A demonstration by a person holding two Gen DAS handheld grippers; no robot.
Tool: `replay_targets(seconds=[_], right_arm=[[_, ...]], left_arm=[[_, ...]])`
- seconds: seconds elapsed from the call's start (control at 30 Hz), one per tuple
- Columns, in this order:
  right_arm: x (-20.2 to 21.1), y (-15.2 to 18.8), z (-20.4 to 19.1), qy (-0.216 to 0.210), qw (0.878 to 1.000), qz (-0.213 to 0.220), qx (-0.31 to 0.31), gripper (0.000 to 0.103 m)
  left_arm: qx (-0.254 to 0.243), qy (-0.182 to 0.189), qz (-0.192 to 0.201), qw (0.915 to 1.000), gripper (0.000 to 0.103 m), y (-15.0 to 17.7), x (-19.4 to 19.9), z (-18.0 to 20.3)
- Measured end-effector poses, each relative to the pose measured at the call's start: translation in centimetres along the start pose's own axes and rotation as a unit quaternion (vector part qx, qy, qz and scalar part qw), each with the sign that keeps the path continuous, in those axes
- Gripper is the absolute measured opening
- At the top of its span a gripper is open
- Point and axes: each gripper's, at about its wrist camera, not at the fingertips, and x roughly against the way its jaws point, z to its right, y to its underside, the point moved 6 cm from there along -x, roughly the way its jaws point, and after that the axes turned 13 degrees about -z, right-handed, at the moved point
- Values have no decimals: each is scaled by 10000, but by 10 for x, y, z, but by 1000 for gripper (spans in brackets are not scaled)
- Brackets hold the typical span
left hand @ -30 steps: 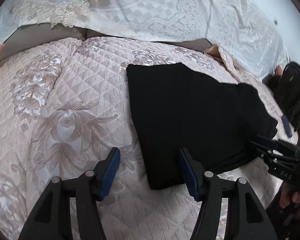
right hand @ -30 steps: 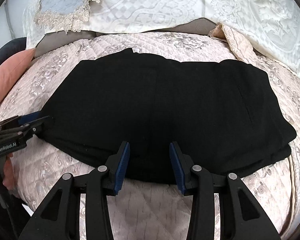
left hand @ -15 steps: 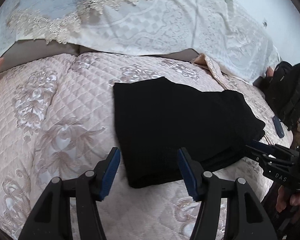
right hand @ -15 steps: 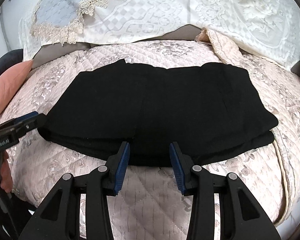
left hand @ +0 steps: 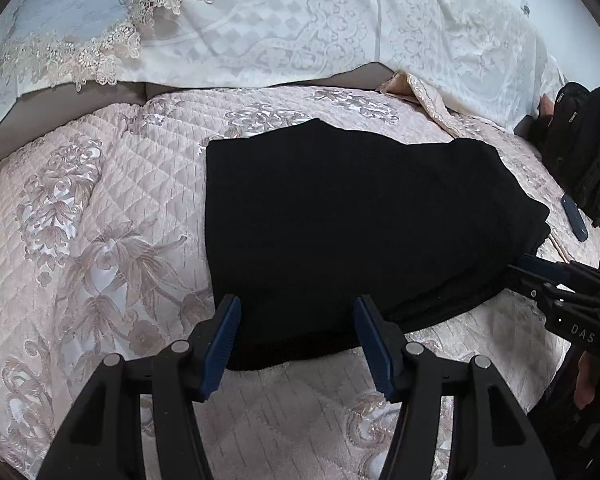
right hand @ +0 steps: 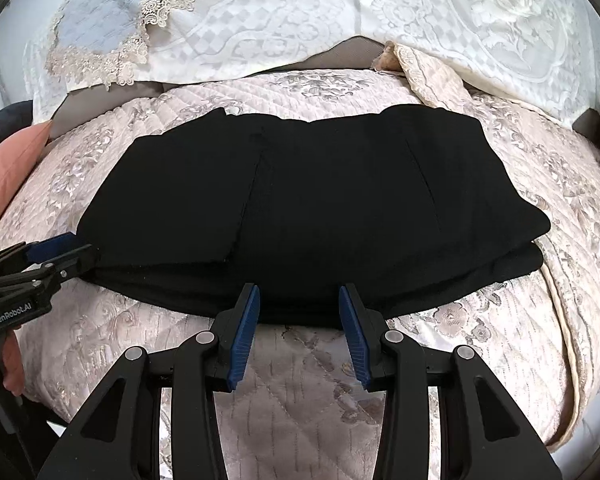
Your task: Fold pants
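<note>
The black pants point(left hand: 352, 224) lie folded into a flat stack on the quilted pink bedspread point(left hand: 100, 220); they also show in the right wrist view point(right hand: 308, 208). My left gripper point(left hand: 296, 344) is open and empty, just short of the stack's near left corner. My right gripper point(right hand: 298, 328) is open and empty at the middle of the stack's near edge. Each gripper shows in the other's view: the right one point(left hand: 540, 272) at the stack's right end, the left one point(right hand: 56, 256) at its left end.
White lace-trimmed pillows point(right hand: 260, 20) lie along the back of the bed. A pink cushion point(right hand: 8, 176) sits at the far left. A black bag point(left hand: 584, 160) and a small dark flat object point(left hand: 574, 218) lie on the right side.
Both grippers have drawn back from the stack and stayed open. The left view first pulled away, then came in closer to the stack's near left corner.
</note>
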Motion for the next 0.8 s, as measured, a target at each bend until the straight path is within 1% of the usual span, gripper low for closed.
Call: replay_targets(seconds=[0.13, 0.23, 0.4, 0.47, 0.57, 0.63, 0.8], right_arm=[[6, 5, 8, -104, 9998, 26, -155, 41], [10, 10, 17, -170, 9994, 47, -312, 41], [21, 14, 41, -578, 9937, 222, -935, 44], [23, 16, 52, -640, 9907, 258, -1172, 46], [26, 17, 59, -550, 9899, 279, -1278, 47], [29, 17, 60, -555, 9896, 314, -1287, 47], [31, 17, 57, -609, 9898, 343, -1238, 47]], left_arm=[[111, 146, 64, 9998, 61, 4, 11, -6], [167, 187, 133, 9996, 61, 7, 19, -9], [166, 217, 240, 9993, 61, 7, 30, -7], [153, 220, 255, 9993, 61, 6, 32, -5], [123, 150, 252, 9995, 61, 4, 33, 0], [79, 27, 193, 9998, 61, 2, 32, 4], [57, 48, 223, 9997, 61, 1, 35, 15]])
